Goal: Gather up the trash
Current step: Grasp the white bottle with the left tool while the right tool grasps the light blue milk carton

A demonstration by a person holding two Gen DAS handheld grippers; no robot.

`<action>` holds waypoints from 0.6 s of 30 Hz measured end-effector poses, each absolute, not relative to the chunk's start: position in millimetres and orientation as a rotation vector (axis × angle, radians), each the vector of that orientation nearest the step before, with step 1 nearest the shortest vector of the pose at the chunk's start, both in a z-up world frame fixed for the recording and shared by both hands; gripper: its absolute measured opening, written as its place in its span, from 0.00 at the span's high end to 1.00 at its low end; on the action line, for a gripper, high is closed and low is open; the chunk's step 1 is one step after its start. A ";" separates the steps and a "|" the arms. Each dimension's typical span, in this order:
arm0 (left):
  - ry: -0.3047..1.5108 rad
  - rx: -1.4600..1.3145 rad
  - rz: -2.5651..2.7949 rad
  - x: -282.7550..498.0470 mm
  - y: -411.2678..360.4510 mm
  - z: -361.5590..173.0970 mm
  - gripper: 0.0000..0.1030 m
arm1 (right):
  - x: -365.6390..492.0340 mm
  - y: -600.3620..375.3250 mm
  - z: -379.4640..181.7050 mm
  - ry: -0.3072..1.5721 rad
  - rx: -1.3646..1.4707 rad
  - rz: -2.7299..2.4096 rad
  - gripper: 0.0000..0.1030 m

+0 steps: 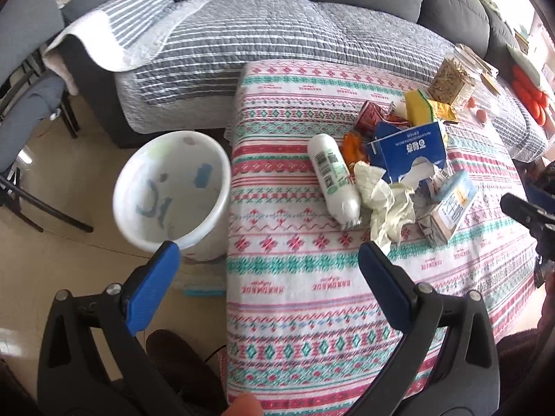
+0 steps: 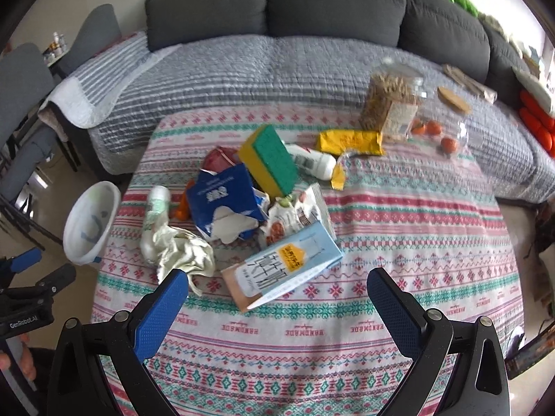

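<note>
A pile of trash lies on the patterned tablecloth: a white bottle, crumpled paper, a torn blue tissue box, a light blue carton, a snack wrapper, a yellow-green sponge and a yellow packet. A white bin stands on the floor left of the table. My left gripper is open and empty over the table's left edge. My right gripper is open and empty, just in front of the carton.
A grey sofa with a striped quilt stands behind the table. A clear jar of sticks and small oranges sit at the table's far right. Grey chairs stand at the left.
</note>
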State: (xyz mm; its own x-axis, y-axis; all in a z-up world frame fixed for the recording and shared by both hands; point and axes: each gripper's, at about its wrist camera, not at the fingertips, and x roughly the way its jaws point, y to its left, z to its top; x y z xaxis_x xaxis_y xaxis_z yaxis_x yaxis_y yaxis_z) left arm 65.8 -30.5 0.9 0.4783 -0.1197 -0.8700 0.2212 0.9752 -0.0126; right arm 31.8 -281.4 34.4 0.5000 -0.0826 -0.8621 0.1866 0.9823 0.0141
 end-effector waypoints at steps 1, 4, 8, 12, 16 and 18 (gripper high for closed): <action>1.063 0.115 -0.209 72.3 -34.1 0.3 0.01 | 36.9 -290.4 29.1 1.064 0.150 -0.164 0.00; 1.104 0.120 -0.188 90.9 -40.1 -5.1 0.01 | 48.3 -307.2 11.1 1.116 0.251 -0.169 0.00; 1.156 0.045 -0.225 114.4 -42.7 -21.9 0.05 | 61.3 -318.2 -23.3 1.181 0.351 -0.177 0.00; 1.221 -0.022 -0.295 130.7 -50.7 -40.0 0.15 | 78.6 -318.4 -46.0 1.235 0.423 -0.169 0.01; 1.251 -0.064 -0.316 143.0 -59.4 -50.2 0.24 | 89.3 -316.5 -58.6 1.246 0.429 -0.174 0.05; 1.267 -0.094 -0.332 147.6 -63.1 -53.4 0.30 | 92.2 -316.9 -63.9 1.259 0.446 -0.180 0.14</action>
